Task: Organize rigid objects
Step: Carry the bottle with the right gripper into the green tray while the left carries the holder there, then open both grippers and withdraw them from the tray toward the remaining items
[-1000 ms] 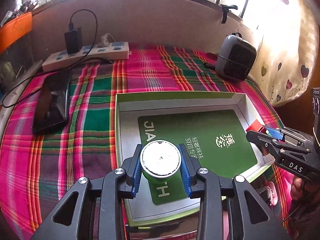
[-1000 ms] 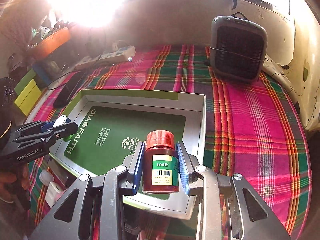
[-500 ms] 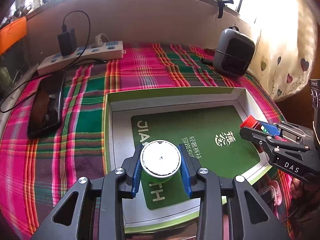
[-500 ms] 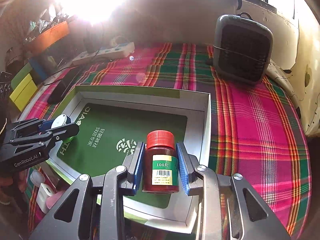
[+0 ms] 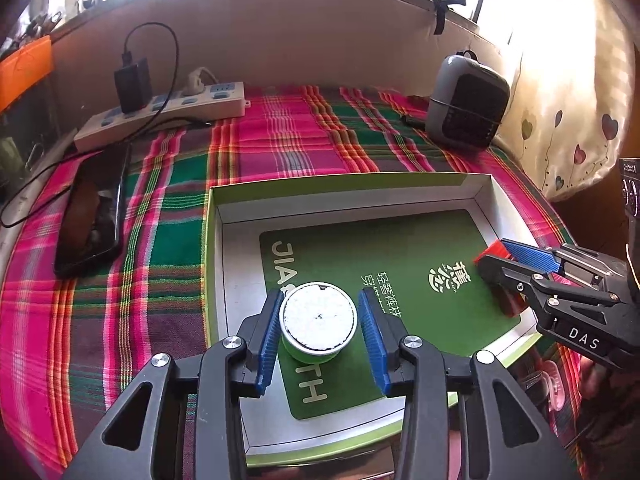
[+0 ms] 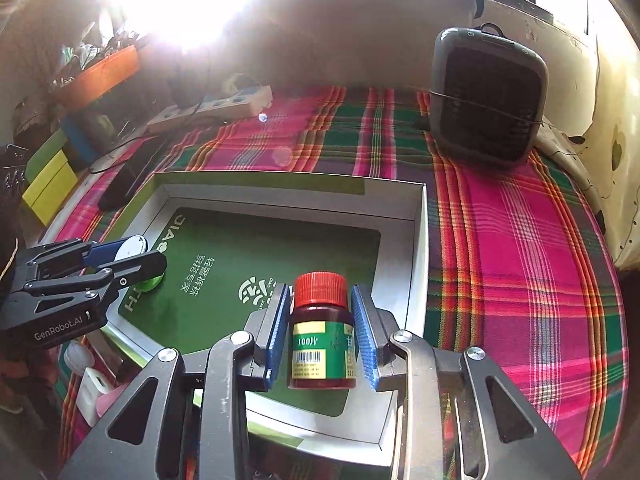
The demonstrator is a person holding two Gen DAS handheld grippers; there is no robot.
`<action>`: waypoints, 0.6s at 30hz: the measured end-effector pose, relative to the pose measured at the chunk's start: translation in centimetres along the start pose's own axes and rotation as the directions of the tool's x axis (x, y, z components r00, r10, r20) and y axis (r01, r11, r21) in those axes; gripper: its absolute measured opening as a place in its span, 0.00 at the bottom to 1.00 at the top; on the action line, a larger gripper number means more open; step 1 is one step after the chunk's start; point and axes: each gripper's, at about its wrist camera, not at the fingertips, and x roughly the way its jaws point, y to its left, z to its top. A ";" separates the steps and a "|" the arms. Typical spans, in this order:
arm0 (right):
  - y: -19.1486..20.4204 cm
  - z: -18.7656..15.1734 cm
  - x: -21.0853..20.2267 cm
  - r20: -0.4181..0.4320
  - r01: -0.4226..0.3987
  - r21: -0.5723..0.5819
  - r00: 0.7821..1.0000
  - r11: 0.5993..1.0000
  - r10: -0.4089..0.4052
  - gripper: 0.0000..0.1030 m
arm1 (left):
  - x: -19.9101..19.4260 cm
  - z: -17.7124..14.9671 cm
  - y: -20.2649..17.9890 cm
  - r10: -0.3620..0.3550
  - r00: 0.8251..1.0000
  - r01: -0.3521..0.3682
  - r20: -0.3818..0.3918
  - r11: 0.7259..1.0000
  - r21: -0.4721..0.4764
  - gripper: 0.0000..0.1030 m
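A shallow white box [image 5: 348, 184] with a green printed mat lies on the plaid cloth. A small green can [image 5: 318, 318] with a silver lid stands on the mat at the box's near left. My left gripper [image 5: 319, 300] straddles it with its jaws opening and a thin gap on each side. In the right wrist view, my right gripper [image 6: 320, 290] is shut on a dark bottle [image 6: 322, 344] with a red cap, upright over the mat's near right corner. Each gripper also shows in the other's view, the left gripper [image 6: 136, 256] and the right gripper [image 5: 516, 264].
A power strip [image 5: 160, 116] with a plugged charger and a dark phone [image 5: 88, 220] lie left of the box. A small grey heater [image 6: 488, 96] stands at the back right. Yellow boxes [image 6: 48, 184] sit off the left edge. White and pink small items [image 6: 94, 392] lie below the box's front.
The left jaws have spread apart from the green can, which stays standing on the mat. The right gripper still holds the red-capped bottle in the same spot.
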 end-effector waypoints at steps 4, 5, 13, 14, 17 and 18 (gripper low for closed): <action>0.0 0.0 -0.2 0.011 -0.002 0.000 1.000 1.000 0.002 0.35 | -0.4 -0.1 -0.1 -0.008 1.000 0.008 0.012 1.000 0.004 0.45; 0.1 0.0 -0.4 0.018 0.003 -0.002 1.000 1.000 -0.003 0.36 | -0.5 -0.2 -0.2 -0.004 1.000 0.004 0.016 1.000 0.003 0.46; 0.6 -0.4 -2.0 0.061 -0.010 0.010 0.998 1.000 0.009 0.49 | -2.8 -0.5 0.0 0.010 0.999 -0.010 0.048 1.000 -0.012 0.46; 0.5 -0.4 -2.3 0.065 -0.015 0.017 0.998 1.000 0.014 0.49 | -3.1 -0.6 0.0 0.015 0.998 -0.014 0.054 1.000 -0.010 0.46; 0.5 -0.6 -3.4 0.082 -0.018 0.031 0.996 0.999 0.015 0.50 | -4.4 -1.0 0.2 0.022 0.997 -0.021 0.072 1.000 -0.016 0.46; 0.5 -0.8 -3.7 0.087 -0.017 0.034 0.996 0.999 0.014 0.50 | -4.8 -1.2 0.3 0.024 0.997 -0.022 0.077 1.000 -0.022 0.46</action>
